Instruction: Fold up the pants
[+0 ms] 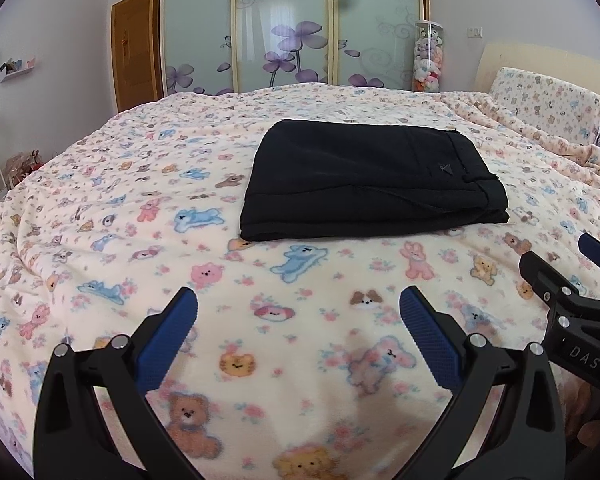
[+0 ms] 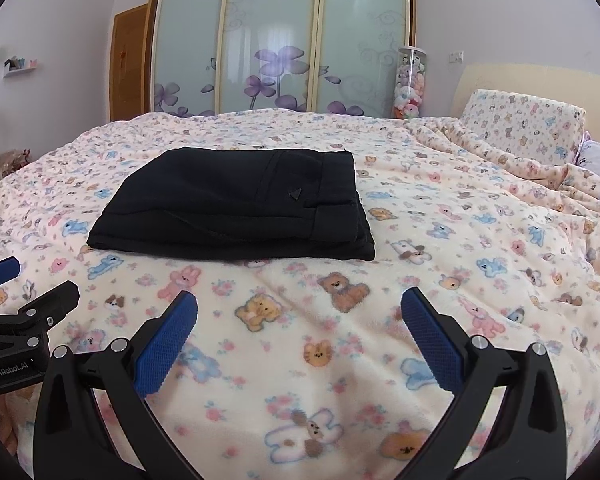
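Pants (image 1: 372, 180) folded on blanket (image 1: 140, 184)

Both grippers are showing matte black frames with silver screws and textured blue pads (image 2: 166, 344). The left gripper (image 2: 14, 280) is wearing white "GenRobot.AI" lettering, and the right gripper (image 1: 576, 258) is showing what looks like "DAS".

Blanket (image 1: 300, 264) bare and flat between left gripper (image 1: 299, 304) and black pants (image 1: 370, 178) at 12 o'clock: easy way in. Right gripper (image 1: 572, 268) close by at 3 o'clock, in way there. Wide bare bed at 9 o'clock. Bunched blanket and pillow (image 2: 524, 128) at 2 o'clock.
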